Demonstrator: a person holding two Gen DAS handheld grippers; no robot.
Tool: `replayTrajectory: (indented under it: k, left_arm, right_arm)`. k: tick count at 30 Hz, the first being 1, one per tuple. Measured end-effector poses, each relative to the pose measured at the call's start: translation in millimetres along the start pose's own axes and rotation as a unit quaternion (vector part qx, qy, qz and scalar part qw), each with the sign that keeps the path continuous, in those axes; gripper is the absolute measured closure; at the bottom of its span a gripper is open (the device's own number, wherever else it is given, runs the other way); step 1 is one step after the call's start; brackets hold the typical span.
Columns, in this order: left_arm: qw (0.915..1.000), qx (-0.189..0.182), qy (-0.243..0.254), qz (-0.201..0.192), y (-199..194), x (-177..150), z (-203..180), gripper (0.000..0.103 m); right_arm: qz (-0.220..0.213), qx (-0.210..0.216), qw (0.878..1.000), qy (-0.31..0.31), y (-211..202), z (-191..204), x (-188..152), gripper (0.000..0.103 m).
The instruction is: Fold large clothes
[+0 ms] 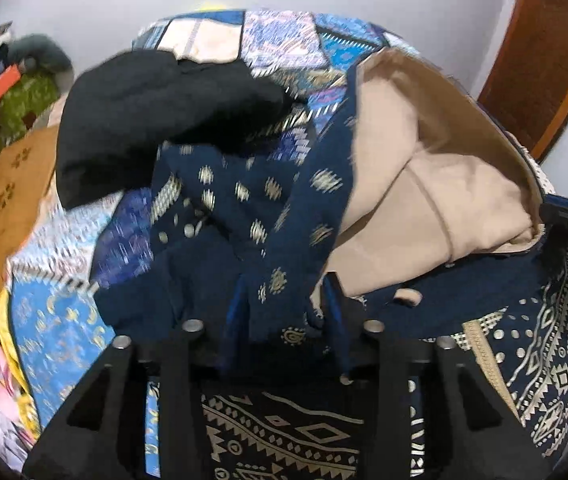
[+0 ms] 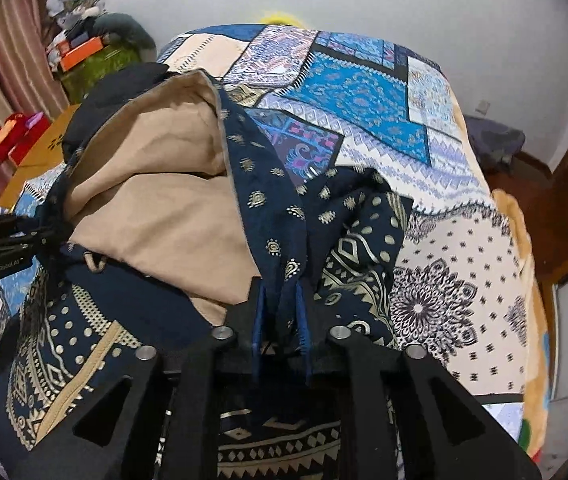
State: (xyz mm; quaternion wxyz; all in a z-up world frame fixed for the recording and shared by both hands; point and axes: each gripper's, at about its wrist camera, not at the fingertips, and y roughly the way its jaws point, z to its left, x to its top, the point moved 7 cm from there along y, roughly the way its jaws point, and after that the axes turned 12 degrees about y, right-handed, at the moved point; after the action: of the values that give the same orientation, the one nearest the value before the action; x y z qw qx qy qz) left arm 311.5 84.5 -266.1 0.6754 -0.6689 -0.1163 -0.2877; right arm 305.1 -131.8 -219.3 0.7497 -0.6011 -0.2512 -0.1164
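Left hand-held gripper (image 1: 284,304), right hand-held gripper (image 2: 281,300) clamp navy garment (image 2: 267,208).

The left gripper (image 1: 284,312) is closed. Its two blue fingers (image 1: 235,312) pinch a fold of the dark blue cloth (image 1: 259,208) between them. The cloth bunches up over the tips, so the tips are partly hidden. Its black frame fills the near edge of the left view.

The right gripper (image 2: 281,312) is closed too. Its blue fingers (image 2: 260,312) stand close together and hold an edge of the same cloth (image 2: 267,200). From the right view, the left gripper (image 2: 49,236) shows at the far left, gripping the cloth there. From the left view, the right gripper (image 1: 560,210) shows at the right edge.
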Motion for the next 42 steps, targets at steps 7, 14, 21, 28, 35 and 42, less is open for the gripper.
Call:
replayTrajectory:
  k: [7,14,21,28,35,42]
  left_arm:
    - [0.9986,0.014,0.034,-0.038,-25,40,-2,0.048]
    - [0.9975,-0.02,0.034,-0.059,-20,84,-10,0.047]
    - [0.998,-0.049,0.014,-0.038,16,102,-11,0.047]
    - [0.9977,-0.064,-0.005,-0.019,51,102,-10,0.047]
    - [0.9956,-0.089,-0.004,-0.028,47,101,-16,0.085]
    - [0.9926,-0.1,0.024,-0.064,-1,99,-25,0.092]
  right_arm:
    - [-0.028,0.037,0.999,0.019,-23,12,21,0.052]
    - [-0.022,0.063,0.997,0.037,-5,25,51,0.052]
    - [0.015,0.073,0.996,0.051,35,31,63,0.052]
    - [0.015,0.06,0.996,0.067,67,25,66,0.052]
    - [0.011,0.086,0.991,0.1,64,16,68,0.094]
    - [-0.014,0.125,0.987,0.098,20,21,68,0.095]
